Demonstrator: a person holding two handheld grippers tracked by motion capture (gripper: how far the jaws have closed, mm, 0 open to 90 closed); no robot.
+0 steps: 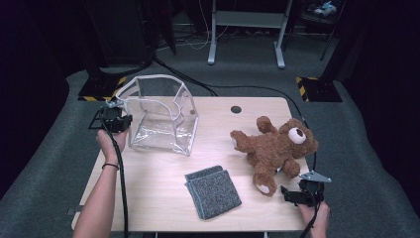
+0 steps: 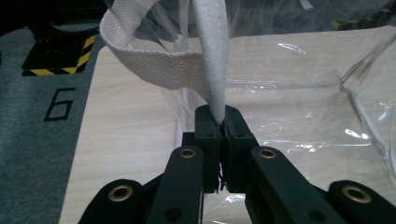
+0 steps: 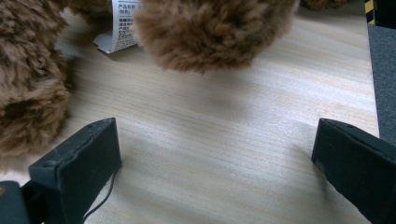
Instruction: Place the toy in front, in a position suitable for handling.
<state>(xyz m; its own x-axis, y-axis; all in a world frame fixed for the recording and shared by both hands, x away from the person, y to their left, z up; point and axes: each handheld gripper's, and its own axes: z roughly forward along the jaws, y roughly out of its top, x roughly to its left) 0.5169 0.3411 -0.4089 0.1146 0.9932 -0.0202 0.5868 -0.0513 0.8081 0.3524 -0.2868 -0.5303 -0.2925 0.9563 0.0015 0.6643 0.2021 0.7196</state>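
One grey cloth point(image 1: 213, 191) lies nearest, beside one teddy bear point(image 1: 275, 148) with an unreadable tag point(image 3: 117, 25). Left gripper point(image 2: 223, 122) pinches the single clear bag's point(image 1: 161, 116) strap point(image 2: 187, 65); right gripper point(image 3: 215, 158) gapes empty.

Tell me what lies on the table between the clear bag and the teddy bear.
In the high view, only bare wooden table separates the clear bag from the teddy bear; the grey cloth lies nearer the person, below that stretch.
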